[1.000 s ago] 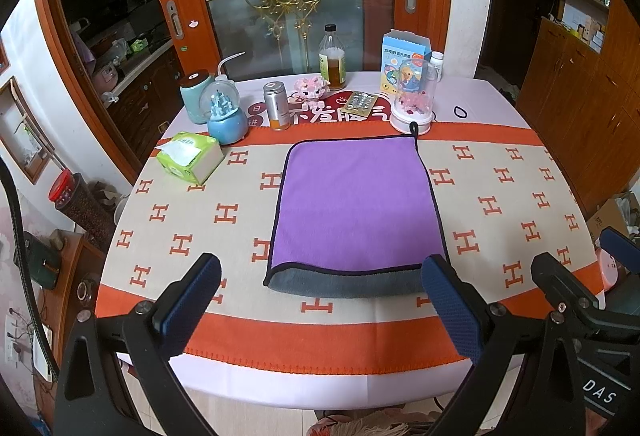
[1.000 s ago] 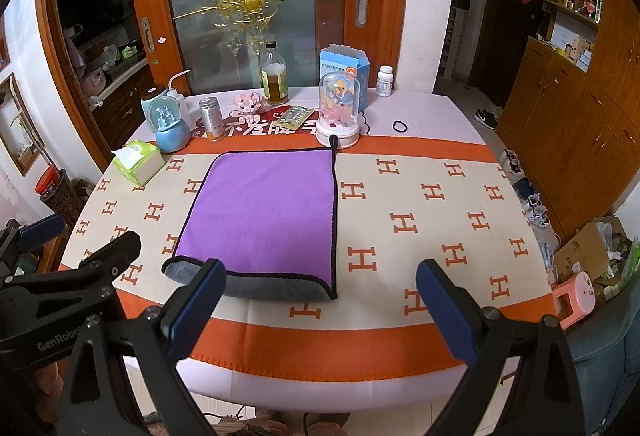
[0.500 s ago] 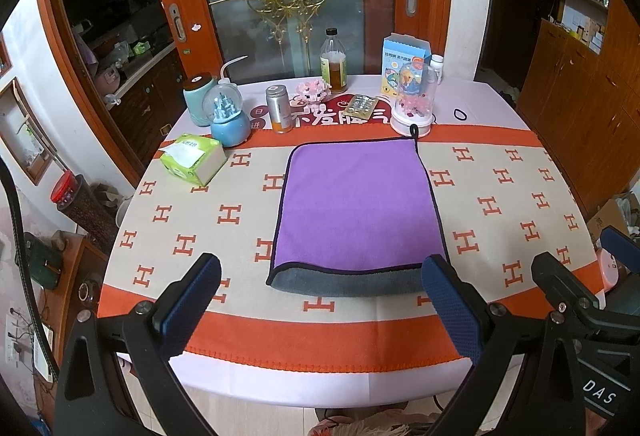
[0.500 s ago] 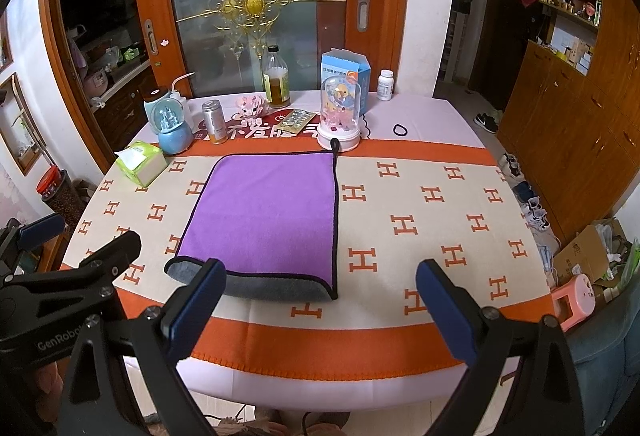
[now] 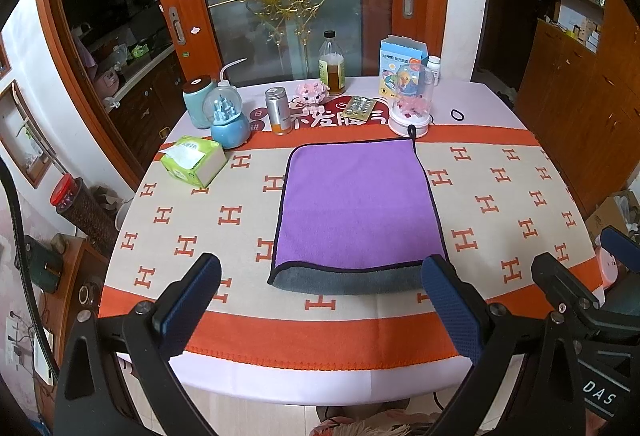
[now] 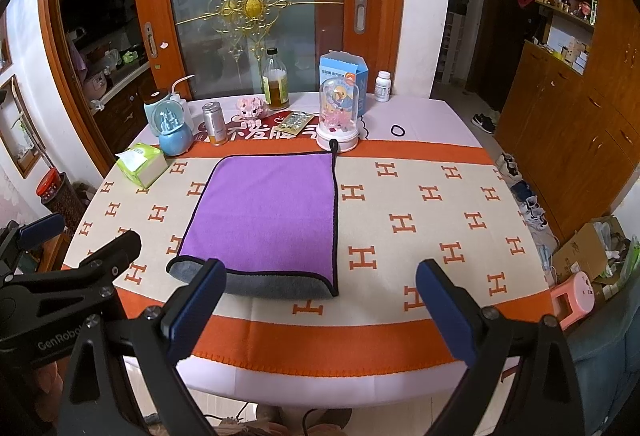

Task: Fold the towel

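Observation:
A purple towel [image 5: 356, 204] with black trim lies folded flat on the table, its grey underside showing along the near edge; it also shows in the right wrist view [image 6: 268, 212]. My left gripper [image 5: 324, 284] is open and empty, held above the near table edge in front of the towel. My right gripper [image 6: 320, 292] is open and empty, above the near edge by the towel's right corner. Neither touches the towel.
The table [image 5: 320, 332] has an orange-and-cream cloth. Along its far side stand a tissue box [image 5: 194, 159], a snow globe [image 5: 228, 116], a can [image 5: 278, 110], a bottle [image 5: 331, 64], a dome toy [image 5: 410, 104] and a blue carton [image 6: 344, 74]. A hair tie [image 6: 397, 130] lies far right.
Both grippers have drawn back and risen slightly, so the table and towel look a little farther away. The towel has not moved. Both stay open.

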The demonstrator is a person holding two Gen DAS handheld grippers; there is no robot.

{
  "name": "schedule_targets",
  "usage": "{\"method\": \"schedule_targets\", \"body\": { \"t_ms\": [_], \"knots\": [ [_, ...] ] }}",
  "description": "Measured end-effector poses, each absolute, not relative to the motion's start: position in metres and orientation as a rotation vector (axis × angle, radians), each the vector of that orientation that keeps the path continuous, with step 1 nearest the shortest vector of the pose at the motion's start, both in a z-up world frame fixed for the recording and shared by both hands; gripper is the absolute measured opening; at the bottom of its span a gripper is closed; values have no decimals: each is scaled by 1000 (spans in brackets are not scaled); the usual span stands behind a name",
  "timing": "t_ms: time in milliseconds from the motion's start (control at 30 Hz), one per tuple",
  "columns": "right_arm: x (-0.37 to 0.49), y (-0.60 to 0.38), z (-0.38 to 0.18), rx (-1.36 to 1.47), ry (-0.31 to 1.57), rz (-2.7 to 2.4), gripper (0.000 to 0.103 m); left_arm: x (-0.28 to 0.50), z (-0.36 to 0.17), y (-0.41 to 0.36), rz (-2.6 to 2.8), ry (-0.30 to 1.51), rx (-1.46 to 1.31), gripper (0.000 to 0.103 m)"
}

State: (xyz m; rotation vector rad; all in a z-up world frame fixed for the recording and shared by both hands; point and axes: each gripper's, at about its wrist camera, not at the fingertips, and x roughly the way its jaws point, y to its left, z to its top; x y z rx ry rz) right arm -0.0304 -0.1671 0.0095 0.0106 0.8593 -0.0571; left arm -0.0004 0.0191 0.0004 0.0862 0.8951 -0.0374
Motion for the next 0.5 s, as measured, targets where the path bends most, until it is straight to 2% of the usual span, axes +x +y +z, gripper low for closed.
{"method": "schedule_targets", "body": {
  "t_ms": [500],
  "knots": [
    [-35,-168,11,10,851,-63,96,-6,7,21,-40,892,88,100]
  ]
}}
